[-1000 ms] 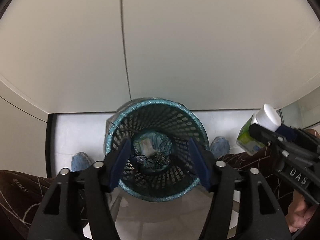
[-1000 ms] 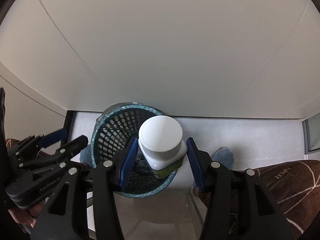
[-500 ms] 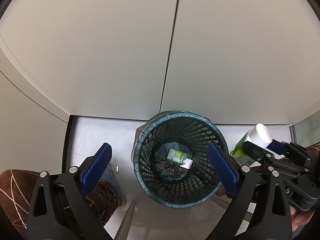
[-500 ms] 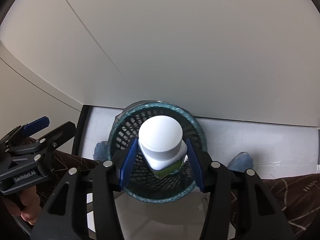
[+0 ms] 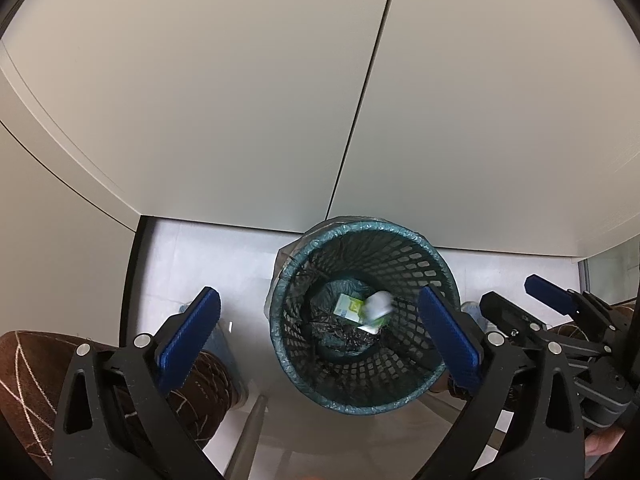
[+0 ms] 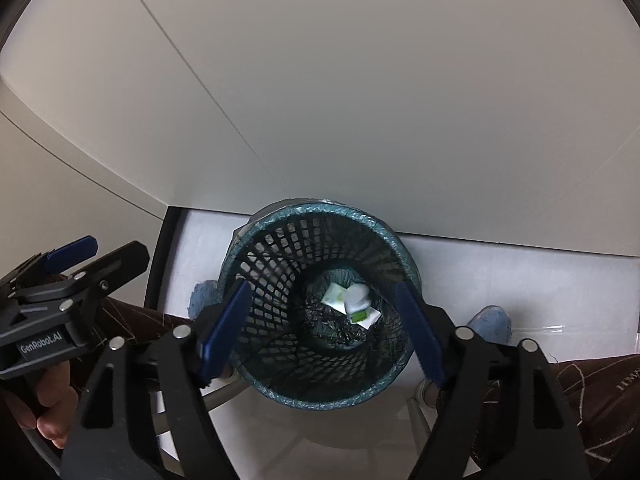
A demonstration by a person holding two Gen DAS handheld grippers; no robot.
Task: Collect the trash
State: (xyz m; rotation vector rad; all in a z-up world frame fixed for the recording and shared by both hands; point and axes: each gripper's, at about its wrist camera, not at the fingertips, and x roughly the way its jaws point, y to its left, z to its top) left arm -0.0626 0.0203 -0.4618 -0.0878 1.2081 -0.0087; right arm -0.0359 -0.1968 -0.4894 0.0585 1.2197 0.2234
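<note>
Trash sits at the bottom of the lined mesh wastebasket (image 6: 320, 304): a white-capped bottle (image 6: 357, 300) with a green label beside a small green-and-white carton (image 6: 333, 295). Both grippers hang right over the bin mouth, probably so drops land inside. The right gripper (image 6: 322, 332) is spread wide and empty; same deal for the left gripper (image 5: 320, 340), holding nothing.
</note>
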